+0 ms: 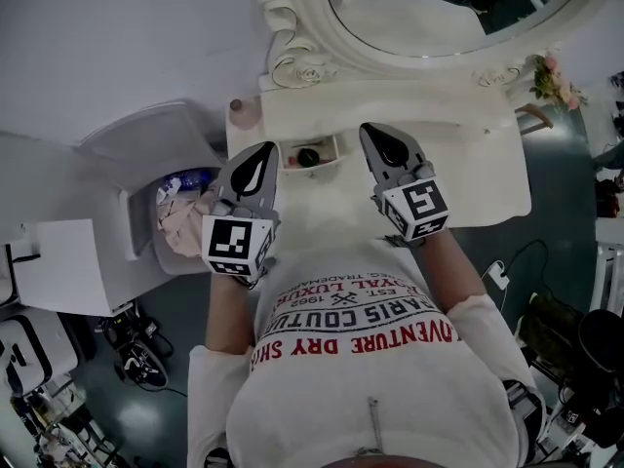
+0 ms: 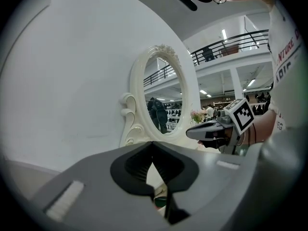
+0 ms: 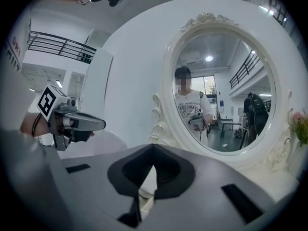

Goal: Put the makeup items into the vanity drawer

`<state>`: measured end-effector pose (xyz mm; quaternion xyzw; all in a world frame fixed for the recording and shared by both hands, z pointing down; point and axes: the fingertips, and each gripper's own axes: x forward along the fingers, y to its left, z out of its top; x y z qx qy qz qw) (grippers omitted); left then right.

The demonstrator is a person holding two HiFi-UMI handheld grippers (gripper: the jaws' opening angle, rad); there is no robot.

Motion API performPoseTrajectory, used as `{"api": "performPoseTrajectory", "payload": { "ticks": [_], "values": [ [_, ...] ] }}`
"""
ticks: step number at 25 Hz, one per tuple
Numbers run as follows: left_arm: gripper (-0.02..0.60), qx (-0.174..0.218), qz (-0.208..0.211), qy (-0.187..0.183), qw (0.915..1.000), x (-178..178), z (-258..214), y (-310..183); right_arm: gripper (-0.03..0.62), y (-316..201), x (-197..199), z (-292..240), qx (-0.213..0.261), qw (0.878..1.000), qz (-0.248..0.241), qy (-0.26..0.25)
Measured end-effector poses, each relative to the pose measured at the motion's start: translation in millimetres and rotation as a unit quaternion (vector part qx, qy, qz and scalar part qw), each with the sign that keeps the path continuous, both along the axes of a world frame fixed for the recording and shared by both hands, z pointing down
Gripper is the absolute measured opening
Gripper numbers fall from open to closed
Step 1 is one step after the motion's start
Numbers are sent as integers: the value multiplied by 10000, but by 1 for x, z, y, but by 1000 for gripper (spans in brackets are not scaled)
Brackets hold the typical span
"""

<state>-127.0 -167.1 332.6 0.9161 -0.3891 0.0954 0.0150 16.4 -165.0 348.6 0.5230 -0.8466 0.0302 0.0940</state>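
Note:
In the head view the white vanity table (image 1: 468, 135) has a small open drawer (image 1: 335, 157) at its front, with a dark round makeup item (image 1: 309, 157) and pinkish pieces in it. My left gripper (image 1: 261, 152) hovers just left of the drawer, and my right gripper (image 1: 376, 132) hovers just to its right. Both are shut with nothing between the jaws. In the left gripper view the left gripper (image 2: 153, 146) has its jaws touching, with the right gripper (image 2: 188, 134) beyond it. In the right gripper view the right gripper (image 3: 154, 148) is closed and the left gripper (image 3: 103, 125) shows at the left.
An oval mirror (image 1: 439, 8) in a carved white frame stands at the back of the vanity. A small pink-topped jar (image 1: 244, 111) sits on its left corner, and pink flowers (image 1: 558, 78) at the right. A white bin with bags (image 1: 180, 213) stands left of the table.

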Motion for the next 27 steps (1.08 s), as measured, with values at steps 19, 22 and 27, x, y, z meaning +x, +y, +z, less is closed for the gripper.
{"api": "performPoseTrajectory", "payload": {
  "ticks": [19, 22, 27],
  "values": [
    [11, -34, -237, -141, 9996, 3, 0, 11, 6, 13, 9, -11, 421, 9990, -150, -88],
    [11, -27, -231, -154, 9996, 4, -2, 12, 6, 14, 8, -11, 407, 9990, -167, -120],
    [11, 19, -237, -149, 9996, 4, -6, 11, 6, 14, 8, -8, 334, 9993, -162, -81]
  ]
}}
